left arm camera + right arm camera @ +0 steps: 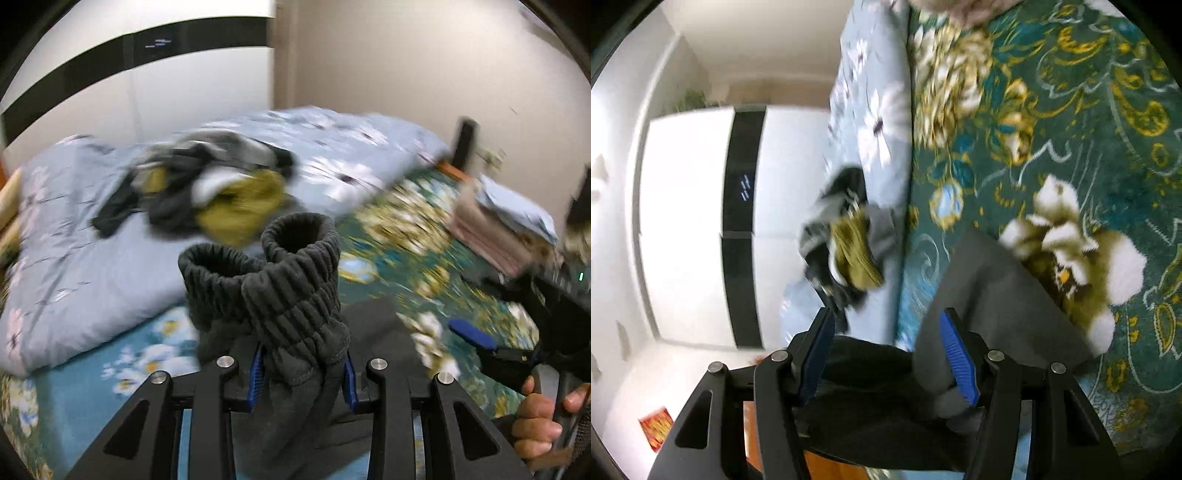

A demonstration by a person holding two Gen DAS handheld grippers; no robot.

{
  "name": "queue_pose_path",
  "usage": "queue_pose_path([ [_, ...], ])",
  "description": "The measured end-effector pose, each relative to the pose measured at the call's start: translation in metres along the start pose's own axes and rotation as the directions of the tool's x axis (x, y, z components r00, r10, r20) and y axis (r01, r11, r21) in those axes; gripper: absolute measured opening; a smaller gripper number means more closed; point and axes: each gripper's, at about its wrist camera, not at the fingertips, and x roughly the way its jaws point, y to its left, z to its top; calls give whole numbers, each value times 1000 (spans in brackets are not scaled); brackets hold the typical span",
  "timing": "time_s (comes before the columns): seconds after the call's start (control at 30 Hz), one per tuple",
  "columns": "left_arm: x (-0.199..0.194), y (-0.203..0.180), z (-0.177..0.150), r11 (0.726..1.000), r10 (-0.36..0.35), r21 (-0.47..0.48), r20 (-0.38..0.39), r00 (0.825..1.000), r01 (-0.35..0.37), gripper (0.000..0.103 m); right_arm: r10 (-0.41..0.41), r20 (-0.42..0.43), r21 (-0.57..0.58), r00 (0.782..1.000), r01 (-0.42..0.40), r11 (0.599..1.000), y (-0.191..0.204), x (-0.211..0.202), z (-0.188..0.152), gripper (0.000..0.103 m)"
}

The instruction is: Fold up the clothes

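The left tool (303, 373) is clamped on the dark grey trousers (280, 295) just below the two ribbed leg cuffs, which stand bunched together above its blue pads. From this clamp the garment's long axis runs down and right, toward the right tool (892, 354). There the fabric passes between and beneath the pads and spreads as a flat grey panel onto the bed (1071, 129), to the right of the tool.

The right tool's pads stand well apart, with cloth against the right pad only, so it grips nothing. In the left wrist view it appears at the far right, held by the right hand (543, 421).

The trousers are thick, soft fleece, limp and creased. They probably need a second grip at the waist end before they can be drawn straight.

A pile of unfolded clothes (207, 192) lies on the pale blue quilt (74, 236), far from both tools.
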Motion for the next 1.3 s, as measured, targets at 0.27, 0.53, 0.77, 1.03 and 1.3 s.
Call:
queue_pose_path([
  [0.27,61,-66,-16,990,-56,118,-178,983,77,65,70,194,98,978,-91,991,-19,-44,12,60],
  [0.53,53,-70,-13,948,-298,48,-211,931,314,73,25,214,148,976,-58,987,-28,-47,18,61],
  [0.77,34,55,-8,925,-334,-234,-128,934,299,77,-89,113,91,990,79,993,-18,-21,14,60],
  [1.03,81,133,-67,895,-220,-442,-302,928,69,77,-363,-103,-202,926,337,919,8,54,-3,60],
  [1.3,96,120,-85,906,-253,-414,-369,895,85,77,-518,-54,-502,853,425,753,42,90,-26,60],
])
